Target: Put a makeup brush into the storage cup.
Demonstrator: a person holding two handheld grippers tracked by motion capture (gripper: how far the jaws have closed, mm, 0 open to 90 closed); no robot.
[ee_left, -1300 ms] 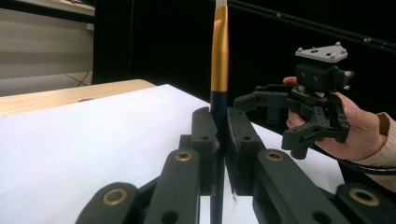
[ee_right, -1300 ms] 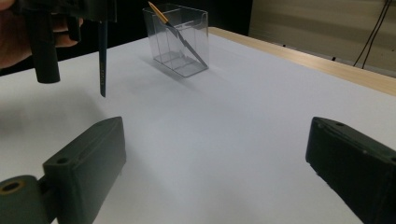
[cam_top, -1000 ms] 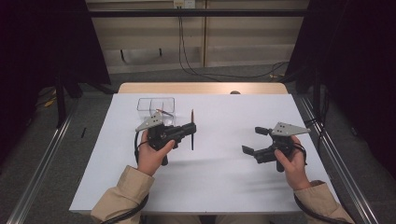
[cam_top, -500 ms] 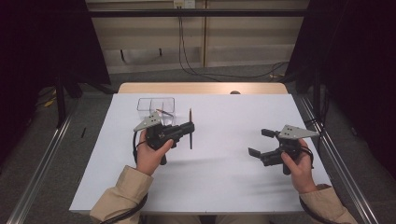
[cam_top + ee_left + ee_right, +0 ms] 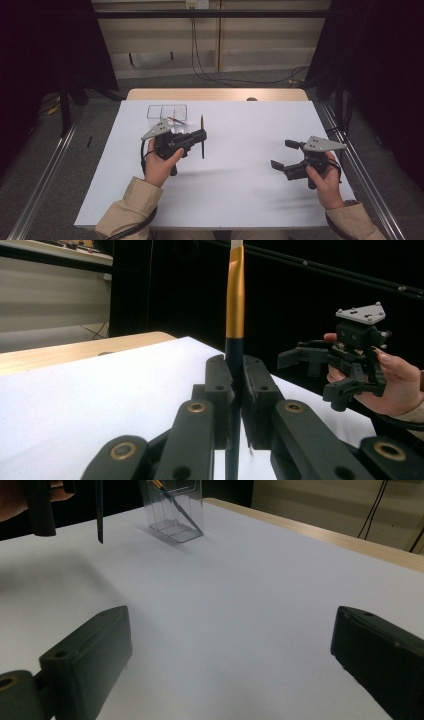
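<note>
My left gripper (image 5: 201, 136) is shut on a thin dark pencil with a gold band (image 5: 202, 142), held upright above the white table; in the left gripper view the pencil (image 5: 234, 305) rises between the closed jaws of that gripper (image 5: 234, 390). Just behind it stands a clear plastic box (image 5: 167, 114) with another pencil leaning inside (image 5: 176, 507). My right gripper (image 5: 284, 154) hovers at the table's right side, open, nothing between its jaws. It also shows in the left gripper view (image 5: 320, 372), held by a hand. The held pencil's tip (image 5: 99, 517) shows at upper left in the right gripper view.
The white tabletop (image 5: 240, 190) has a wooden strip (image 5: 215, 94) along its far edge. Metal rails (image 5: 45, 170) run along both sides of the table, and cables (image 5: 210, 70) lie on the floor behind it.
My right gripper has drifted slightly right and toward the near edge. My left gripper has kept its place with the pencil.
</note>
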